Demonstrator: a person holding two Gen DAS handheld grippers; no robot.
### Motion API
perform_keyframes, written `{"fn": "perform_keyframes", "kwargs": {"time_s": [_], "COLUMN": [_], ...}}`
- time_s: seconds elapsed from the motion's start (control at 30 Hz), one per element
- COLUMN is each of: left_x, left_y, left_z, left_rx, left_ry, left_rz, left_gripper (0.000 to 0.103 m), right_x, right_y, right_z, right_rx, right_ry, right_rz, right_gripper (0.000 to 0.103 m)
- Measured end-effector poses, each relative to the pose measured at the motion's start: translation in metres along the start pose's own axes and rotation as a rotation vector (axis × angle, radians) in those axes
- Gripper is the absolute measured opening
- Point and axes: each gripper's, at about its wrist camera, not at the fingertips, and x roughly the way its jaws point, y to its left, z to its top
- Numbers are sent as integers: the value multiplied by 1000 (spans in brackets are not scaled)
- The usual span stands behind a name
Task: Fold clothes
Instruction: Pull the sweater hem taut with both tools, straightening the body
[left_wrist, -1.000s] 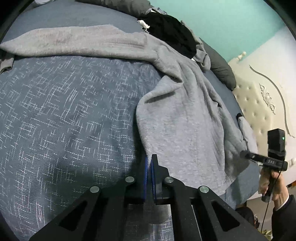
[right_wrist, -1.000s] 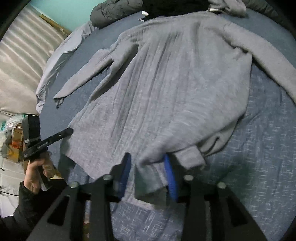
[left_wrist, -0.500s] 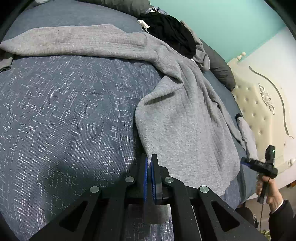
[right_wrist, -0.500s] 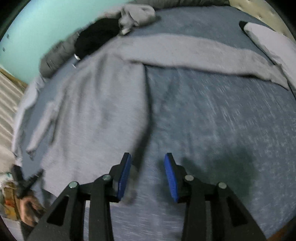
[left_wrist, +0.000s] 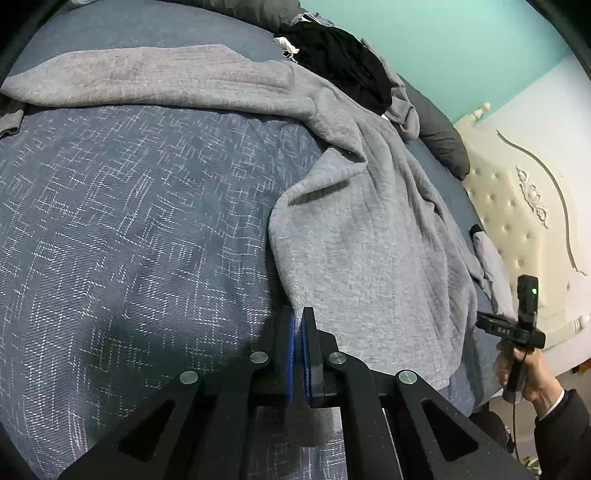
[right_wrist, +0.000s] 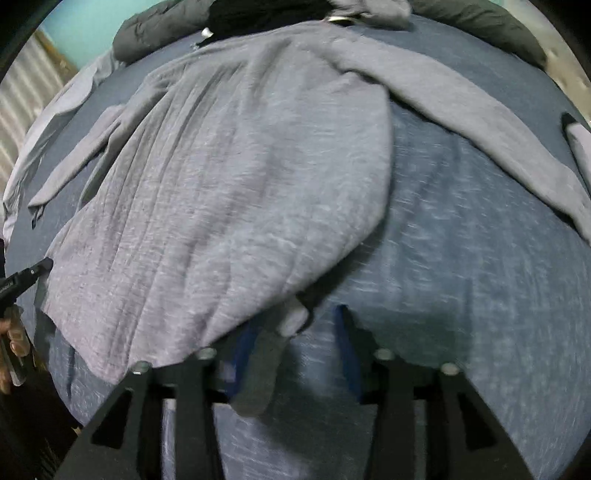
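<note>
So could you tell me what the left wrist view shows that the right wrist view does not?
Only the left wrist view shows the cream tufted headboard, the whole right-hand handle with its green light, and the left gripper shut on the grey sweater's hem. Only the right wrist view shows the sweater's far sleeve lying flat and the right gripper, open, with a hem corner lying between its fingers. Both share the sweater, the blue bedspread and the black garment.

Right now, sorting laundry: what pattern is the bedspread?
Dark blue bedspread with white crosshatch weave; clearest in left wrist view.
</note>
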Motion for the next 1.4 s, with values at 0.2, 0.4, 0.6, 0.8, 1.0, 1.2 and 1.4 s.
{"fn": "perform_keyframes", "kwargs": {"time_s": [0.2, 0.4, 0.6, 0.8, 1.0, 1.2, 1.4], "left_x": [0, -1, -2, -5, -7, -8, -8], "left_y": [2, 0, 1, -1, 1, -1, -1], "left_z": [1, 1, 0, -1, -3, -4, -3], "left_rx": [2, 6, 3, -1, -6, -2, -6], "left_ry": [1, -3, -3, -8, -10, -8, 7], "left_rz": [-5, -8, -10, -16, -23, -32, -45], "left_gripper": [3, 4, 3, 4, 4, 4, 4], "right_x": [-4, -18, -40, -82, -104, -77, -79], "right_y": [8, 13, 11, -6, -15, -68, -73], "right_z": [0, -7, -15, -29, -38, -73, -75], "right_rx": [-13, -39, -53, -38, -23, 140, 180], "right_ry": [-15, -41, -73, -121, -123, 13, -81], "right_rz": [24, 50, 64, 49, 32, 27, 76], "right_gripper": [55, 6, 5, 4, 4, 4, 22]}}
